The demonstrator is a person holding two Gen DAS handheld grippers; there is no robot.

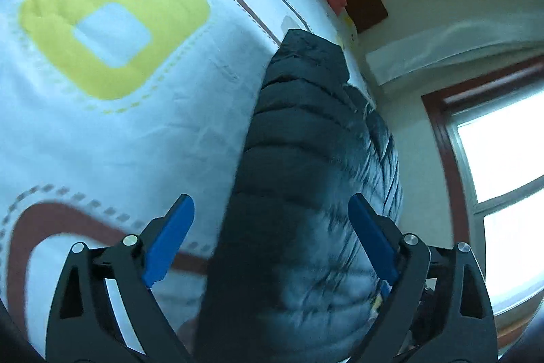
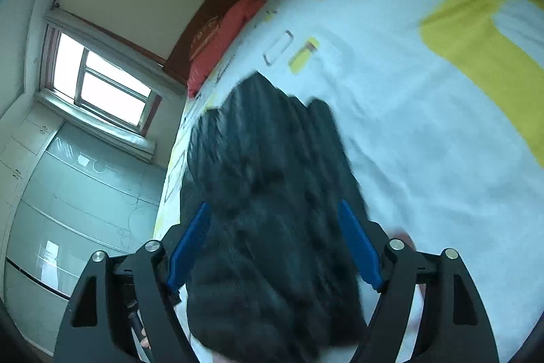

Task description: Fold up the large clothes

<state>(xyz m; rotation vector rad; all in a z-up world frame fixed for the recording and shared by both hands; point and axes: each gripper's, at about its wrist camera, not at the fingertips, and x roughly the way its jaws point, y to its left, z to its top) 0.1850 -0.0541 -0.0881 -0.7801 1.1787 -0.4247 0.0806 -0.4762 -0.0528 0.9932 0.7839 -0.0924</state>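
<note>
Left wrist view shows the black quilted puffer jacket [image 1: 299,179] lying as a narrow folded strip on the white patterned bedsheet [image 1: 112,131], left gripper [image 1: 272,237] and right gripper [image 2: 273,244] both released above it, likely leaving a crosswise fold.

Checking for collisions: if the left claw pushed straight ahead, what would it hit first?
Probably the black quilted puffer jacket, lying between the open left claw blue fingers; depth is unclear.
</note>
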